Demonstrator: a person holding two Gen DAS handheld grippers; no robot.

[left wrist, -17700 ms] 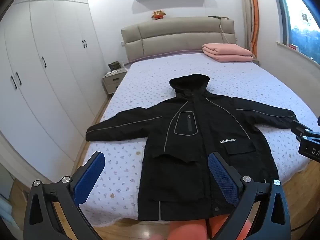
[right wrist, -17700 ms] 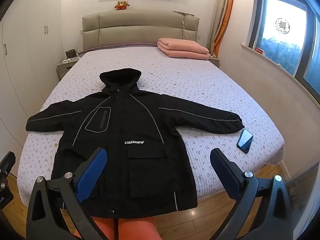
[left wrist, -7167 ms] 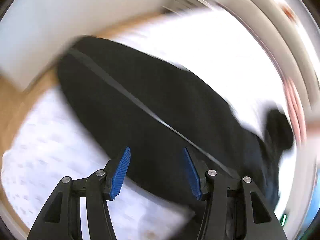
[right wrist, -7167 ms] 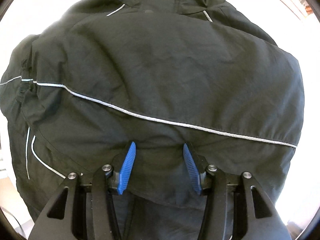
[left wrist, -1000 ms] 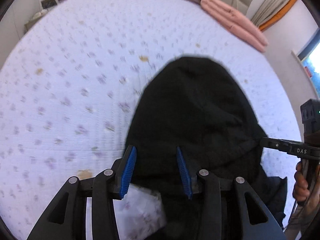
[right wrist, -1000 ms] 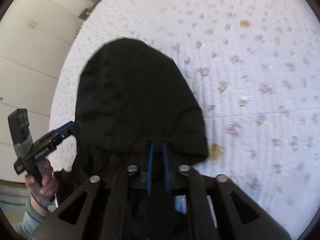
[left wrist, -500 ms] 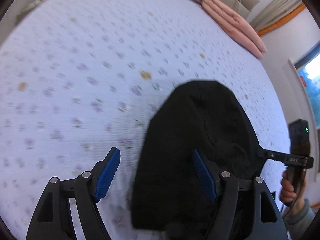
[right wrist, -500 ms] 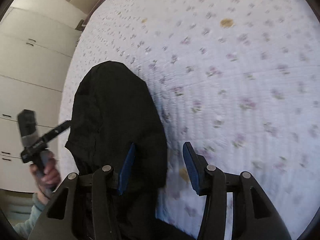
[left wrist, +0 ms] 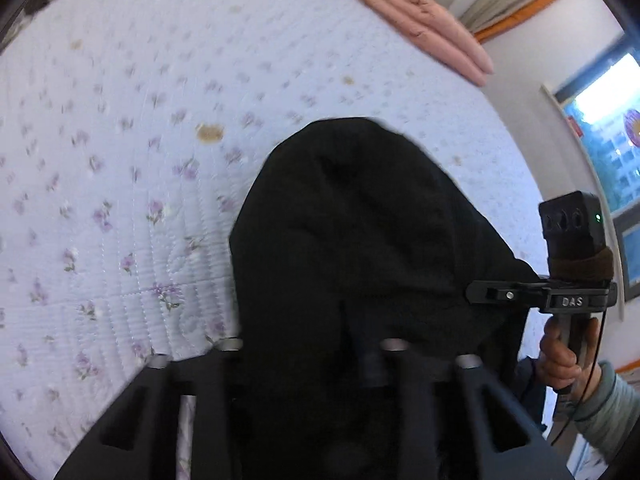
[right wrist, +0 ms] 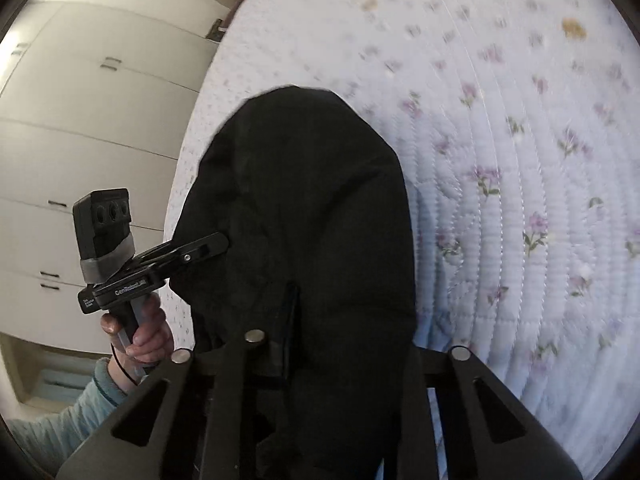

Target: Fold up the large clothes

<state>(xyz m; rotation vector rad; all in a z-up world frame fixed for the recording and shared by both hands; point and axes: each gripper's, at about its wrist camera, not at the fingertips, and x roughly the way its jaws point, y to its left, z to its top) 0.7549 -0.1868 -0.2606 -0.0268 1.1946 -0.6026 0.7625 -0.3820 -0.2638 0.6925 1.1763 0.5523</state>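
The black hood point(left wrist: 360, 232) of the jacket fills the middle and lower centre of both frames, lying on the quilted floral bedspread point(left wrist: 120, 200) of the bed. In the left wrist view the left gripper point(left wrist: 308, 356) sits at the bottom centre with its fingers buried in the dark cloth; its arms are drawn close together, so the jaws look narrow and clamped on the hood, though the pads themselves are hidden. The same view shows the right gripper point(left wrist: 476, 294) at the right edge, its tip pressed into the side of the hood, held by the right hand point(left wrist: 560, 356). In the right wrist view the right gripper point(right wrist: 288, 320) stands at the bottom centre, its jaws narrow with a fold of hood pinched between them, and the left gripper point(right wrist: 218, 242) enters from the left with its tip at the hood's edge, gripped by the left hand point(right wrist: 144, 332). Only the left wrist view takes in the folded pink blanket point(left wrist: 424, 24) at the upper right, the curtain point(left wrist: 516, 4) and the window point(left wrist: 612, 136) at the right edge. Only the right wrist view shows the white wardrobe point(right wrist: 80, 120) filling the left side of the frame. No container shows in either view.
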